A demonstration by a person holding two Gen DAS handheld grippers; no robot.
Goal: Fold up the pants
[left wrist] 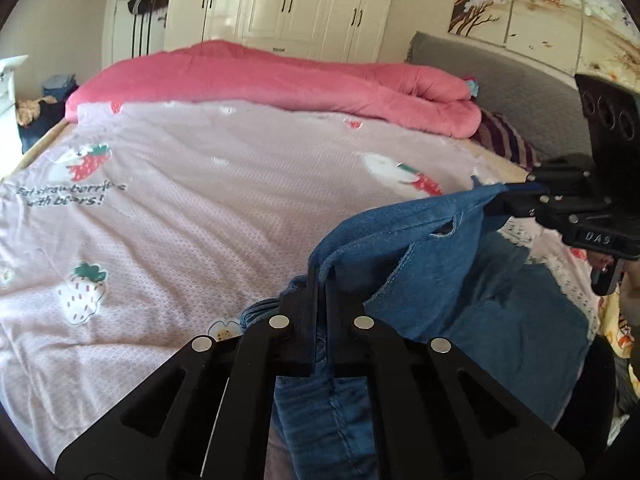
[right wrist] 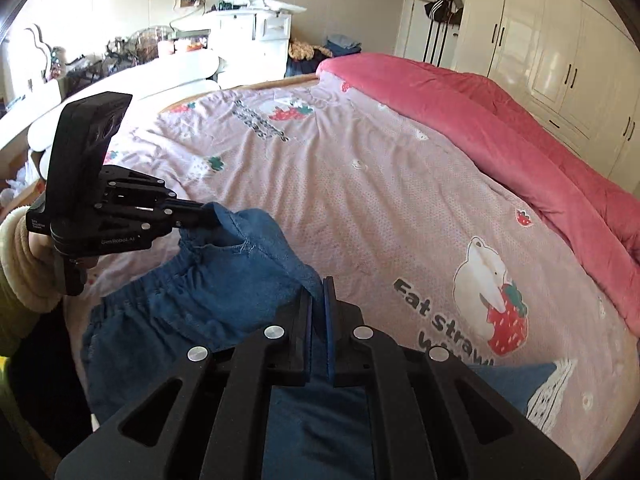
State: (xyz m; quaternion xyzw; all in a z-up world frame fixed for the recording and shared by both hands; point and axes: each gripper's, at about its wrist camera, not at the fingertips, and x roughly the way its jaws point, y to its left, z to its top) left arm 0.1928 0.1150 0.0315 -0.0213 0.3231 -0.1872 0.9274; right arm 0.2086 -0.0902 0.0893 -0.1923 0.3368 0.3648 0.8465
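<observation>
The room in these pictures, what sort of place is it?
Most likely a home bedroom: a bed with a strawberry-print cover, a pink quilt on it, and a white wardrobe behind.

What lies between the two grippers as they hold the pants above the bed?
Only the blue pants span from the left gripper to the right gripper, sagging between them, in the right wrist view.

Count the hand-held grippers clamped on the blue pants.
2: the left hand-held gripper pinches one corner of the pants; the right hand-held gripper pinches the other.
</observation>
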